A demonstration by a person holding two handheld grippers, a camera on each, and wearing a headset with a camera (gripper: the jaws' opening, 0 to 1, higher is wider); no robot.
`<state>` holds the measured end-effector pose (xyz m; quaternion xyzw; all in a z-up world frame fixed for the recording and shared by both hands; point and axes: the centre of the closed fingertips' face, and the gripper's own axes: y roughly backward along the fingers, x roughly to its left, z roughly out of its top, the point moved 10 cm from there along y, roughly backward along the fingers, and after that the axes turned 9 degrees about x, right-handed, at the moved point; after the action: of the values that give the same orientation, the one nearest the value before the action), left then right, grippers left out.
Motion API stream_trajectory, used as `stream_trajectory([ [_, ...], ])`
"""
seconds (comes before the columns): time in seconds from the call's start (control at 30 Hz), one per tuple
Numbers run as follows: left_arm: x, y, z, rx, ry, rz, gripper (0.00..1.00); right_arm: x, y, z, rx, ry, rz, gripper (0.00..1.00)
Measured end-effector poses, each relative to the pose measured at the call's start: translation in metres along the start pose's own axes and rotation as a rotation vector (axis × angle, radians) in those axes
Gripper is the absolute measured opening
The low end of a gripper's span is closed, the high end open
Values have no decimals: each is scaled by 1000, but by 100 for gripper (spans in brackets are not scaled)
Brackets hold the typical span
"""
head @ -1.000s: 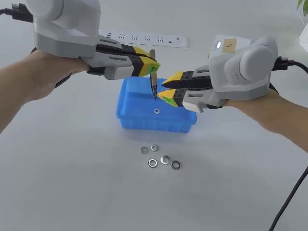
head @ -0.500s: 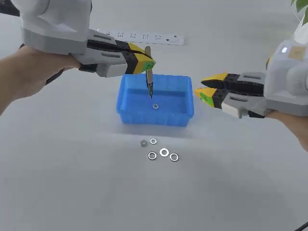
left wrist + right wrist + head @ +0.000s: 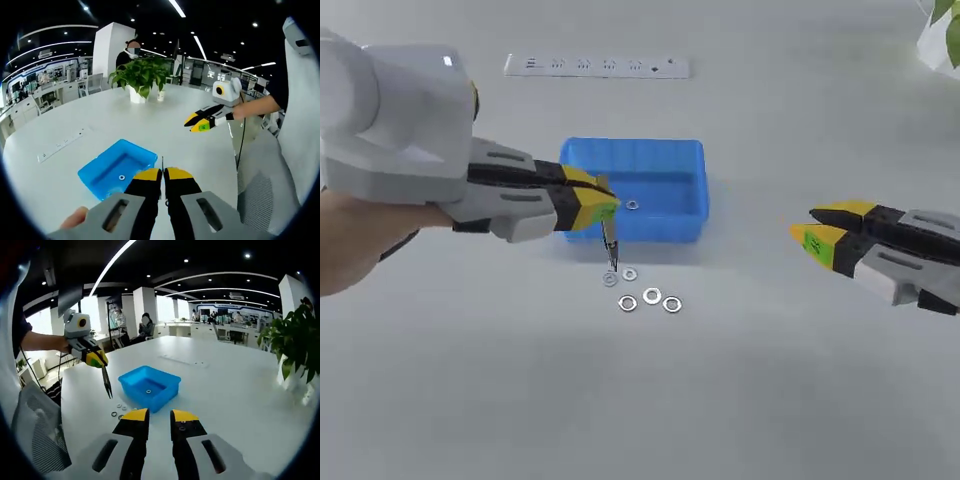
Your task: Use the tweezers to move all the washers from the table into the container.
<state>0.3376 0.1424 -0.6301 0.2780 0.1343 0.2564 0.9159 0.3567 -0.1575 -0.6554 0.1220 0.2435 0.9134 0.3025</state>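
Down from above the blue container since a second ago, the left hand-held gripper, clamped on the tweezers, now holds their tips just over the leftmost of five washers. These lie close together on the surface in front of the container. One washer already lies inside it. The right hand-held gripper has pulled well away to the right, jaws narrowly parted and empty. The pickup probably goes best by lowering the tips astride that outer ring's rim, pinching gently, then lifting straight up so its neighbours stay put.
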Motion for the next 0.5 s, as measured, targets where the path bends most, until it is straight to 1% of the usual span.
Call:
stream_trajectory([
  [0.13,-9,-3,-7,3,15,3,7,2,4,-3,-17,-41,2,18],
  [0.17,-11,-4,-9,1,25,-1,7,2,5,-4,-15,-39,0,18],
  [0.27,-14,-5,-11,3,30,0,7,2,6,-6,-10,-47,-4,18],
  [0.33,-16,-6,-13,-3,32,-1,7,3,6,-8,-10,-55,-5,18],
  [0.47,-20,-8,-14,-7,2,4,7,4,7,-12,-8,-76,3,18],
  [0.5,-19,-8,-15,-7,3,4,7,4,7,-13,-8,-79,5,18],
])
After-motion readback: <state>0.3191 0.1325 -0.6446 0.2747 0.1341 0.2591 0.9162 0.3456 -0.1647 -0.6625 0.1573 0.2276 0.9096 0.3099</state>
